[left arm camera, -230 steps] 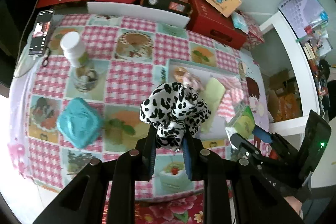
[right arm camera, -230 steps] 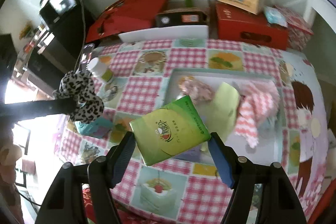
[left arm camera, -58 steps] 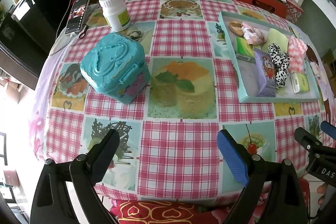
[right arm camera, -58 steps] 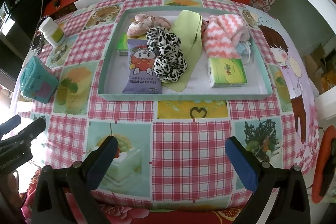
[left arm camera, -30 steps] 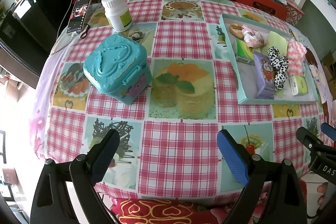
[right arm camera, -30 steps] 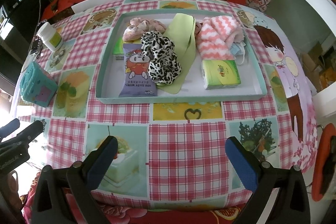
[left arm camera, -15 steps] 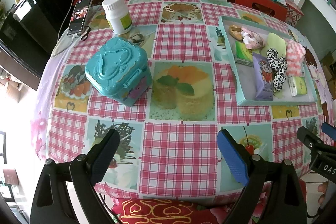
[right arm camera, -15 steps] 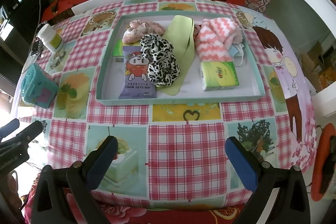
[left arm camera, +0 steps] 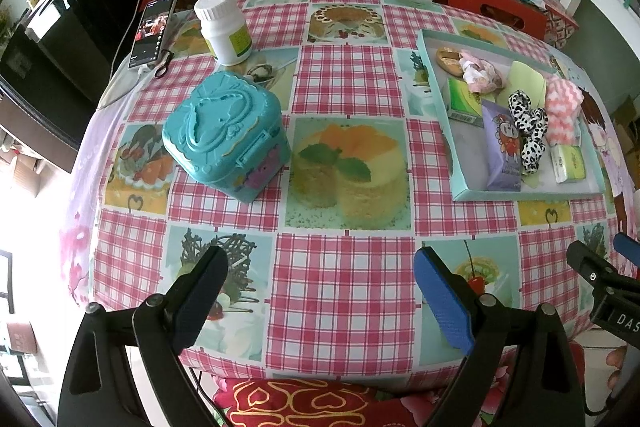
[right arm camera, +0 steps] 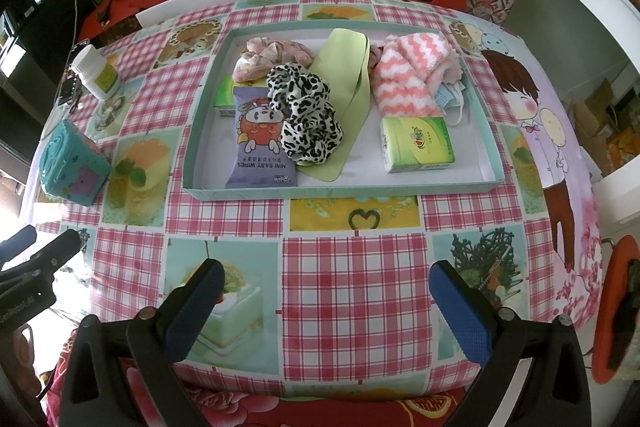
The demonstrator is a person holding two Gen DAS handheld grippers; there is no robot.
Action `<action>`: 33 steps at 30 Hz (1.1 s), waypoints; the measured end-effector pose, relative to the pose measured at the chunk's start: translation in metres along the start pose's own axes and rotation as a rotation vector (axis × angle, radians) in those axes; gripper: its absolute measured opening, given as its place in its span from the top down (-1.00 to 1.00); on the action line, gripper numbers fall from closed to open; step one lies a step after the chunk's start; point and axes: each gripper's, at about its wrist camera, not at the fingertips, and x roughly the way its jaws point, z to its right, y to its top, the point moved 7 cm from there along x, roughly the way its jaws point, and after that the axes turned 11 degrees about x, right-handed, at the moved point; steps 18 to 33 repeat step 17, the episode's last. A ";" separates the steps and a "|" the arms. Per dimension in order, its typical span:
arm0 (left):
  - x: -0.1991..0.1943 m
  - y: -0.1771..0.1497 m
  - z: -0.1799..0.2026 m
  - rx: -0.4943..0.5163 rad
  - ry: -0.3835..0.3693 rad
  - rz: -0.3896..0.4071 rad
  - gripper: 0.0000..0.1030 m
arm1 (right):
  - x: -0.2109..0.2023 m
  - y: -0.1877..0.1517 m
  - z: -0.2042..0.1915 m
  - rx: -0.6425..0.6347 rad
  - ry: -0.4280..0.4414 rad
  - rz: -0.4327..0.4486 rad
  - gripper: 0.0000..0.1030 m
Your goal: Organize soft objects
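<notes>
Teal tray (right arm camera: 486,131) near the table's far right edge holds, left to right, purple wipes pack (right arm camera: 262,143), leopard scrunchie (right arm camera: 306,115), green cloth (right arm camera: 348,83), striped pink sock (right arm camera: 408,75) and green tissue pack (right arm camera: 418,143); left gripper (left arm camera: 320,291) and right gripper (right arm camera: 324,307) hover spread wide, empty, over the near edge.

**Near edge open, tray packed**

Tablecloth (right arm camera: 352,275) between the near edge and the tray (right arm camera: 340,193) is bare, so there is free passage. Tray interior is crowded; bare floor shows only at its front-left corner and right of the tissue pack (right arm camera: 418,145). Left side: teal box (left arm camera: 224,137) and pill bottle (left arm camera: 224,27) block.
</notes>
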 end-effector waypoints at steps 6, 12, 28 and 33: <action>-0.001 0.000 0.000 0.003 0.004 0.005 -0.83 | 0.000 0.000 0.000 0.000 0.000 0.000 -1.00; -0.002 0.000 -0.002 -0.002 0.012 0.012 -0.83 | -0.001 0.000 0.000 -0.001 0.001 -0.001 -1.00; -0.002 0.001 -0.001 0.001 0.013 0.012 -0.83 | -0.001 -0.001 0.000 -0.001 0.001 -0.001 -1.00; -0.002 0.001 -0.001 0.001 0.013 0.012 -0.83 | -0.001 -0.001 0.000 -0.001 0.001 -0.001 -1.00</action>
